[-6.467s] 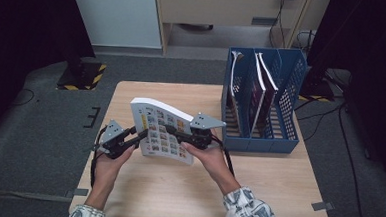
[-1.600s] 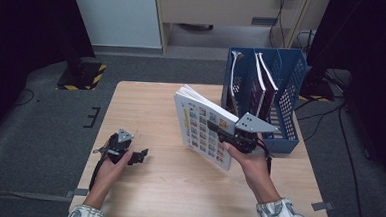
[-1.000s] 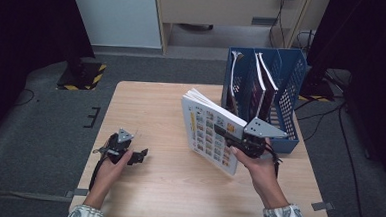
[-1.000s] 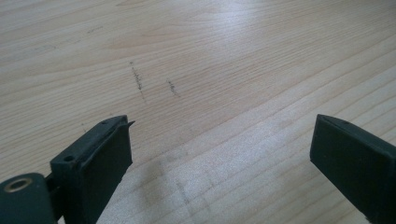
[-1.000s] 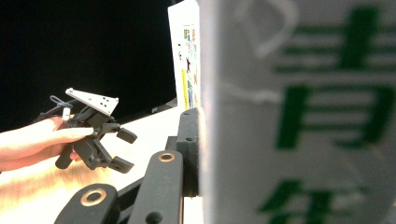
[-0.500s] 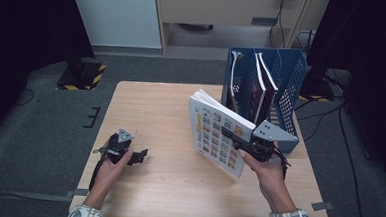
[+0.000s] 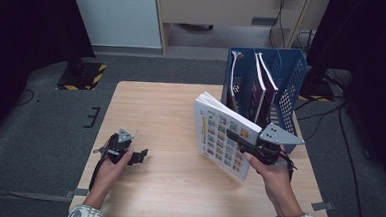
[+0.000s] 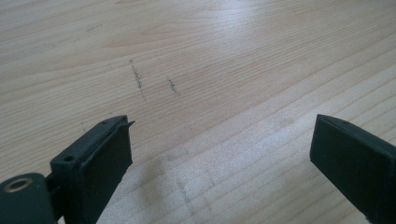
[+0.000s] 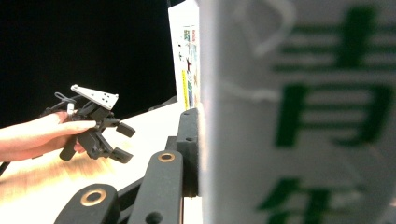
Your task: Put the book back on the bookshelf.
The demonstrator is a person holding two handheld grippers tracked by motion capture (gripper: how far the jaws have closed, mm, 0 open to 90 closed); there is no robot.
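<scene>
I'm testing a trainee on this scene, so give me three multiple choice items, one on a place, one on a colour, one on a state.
1. Where is the rack?
A. table's far right
B. table's near left
C. on the floor

2. What colour is the rack?
A. red
B. blue
C. white

3. How are the left gripper's jaws?
A. shut on the book
B. shut on a pen
C. open, nothing between them

Answers: 1 A, it stands at the far right edge. 2 B, its mesh walls are blue. 3 C, bare table shows between the jaws; the right gripper holds the book.

book's cover blurred, near tool's far jaw hidden
</scene>
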